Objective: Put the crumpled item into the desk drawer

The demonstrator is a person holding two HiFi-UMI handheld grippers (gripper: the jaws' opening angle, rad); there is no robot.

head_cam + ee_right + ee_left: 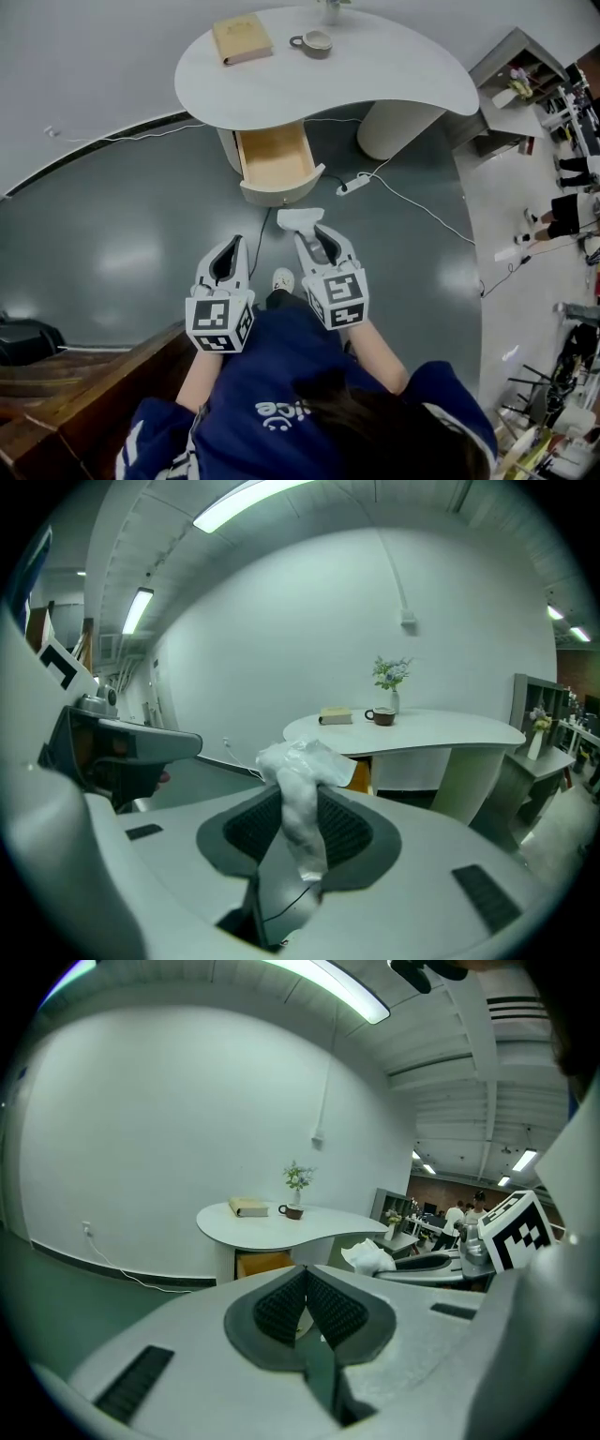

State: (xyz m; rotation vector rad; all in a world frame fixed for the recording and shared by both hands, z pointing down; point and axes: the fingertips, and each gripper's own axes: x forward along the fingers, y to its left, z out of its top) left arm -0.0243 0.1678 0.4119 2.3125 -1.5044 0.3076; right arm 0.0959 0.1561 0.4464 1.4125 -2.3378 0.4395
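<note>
The crumpled item point(298, 219) is a white wad of paper or plastic. My right gripper point(307, 232) is shut on it, and it sticks up past the pads point(298, 771). My left gripper point(228, 249) hangs beside it, shut with nothing between its pads point(281, 1305). Both are held above the grey floor, short of the desk. The white curved desk point(375, 75) stands ahead, and its drawer point(274, 155) is pulled open, showing a bare wooden inside. From the left gripper view the drawer point(265, 1263) shows under the desktop, and the wad point(367, 1257) is off to the right.
On the desk lie a tan book point(242, 39) and a brown cup point(314, 43), with a small plant point(392, 675) behind. A power strip point(354, 185) and its cable lie on the floor right of the drawer. Wooden furniture point(75, 375) stands at lower left, and a grey shelf unit point(511, 84) at right.
</note>
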